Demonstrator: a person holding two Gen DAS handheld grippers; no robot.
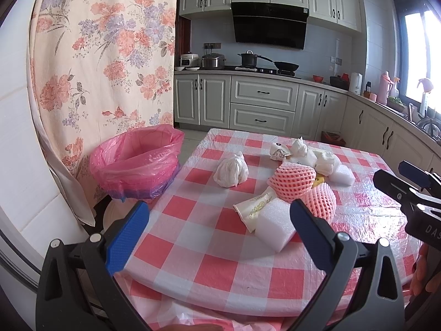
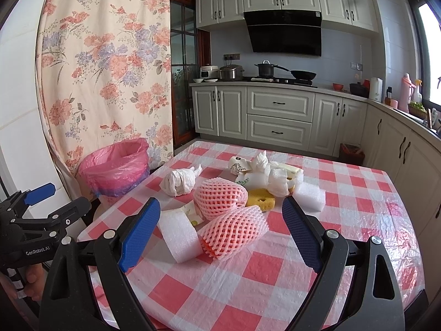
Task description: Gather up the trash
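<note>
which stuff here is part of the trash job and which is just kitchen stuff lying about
For the job: pink-lined bin, white foam blocks, pink foam nets, knotted white bag, crumpled paper cups, yellow sponge piece.

Just there: floral curtain, pots on stove, kettle, pink flask.

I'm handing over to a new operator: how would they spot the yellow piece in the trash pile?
On the checked tablecloth, find the trash pile. Behind the two pink foam nets lies the yellow sponge, flat with a hole in it. It is the only yellow item among the white foam blocks.
</note>
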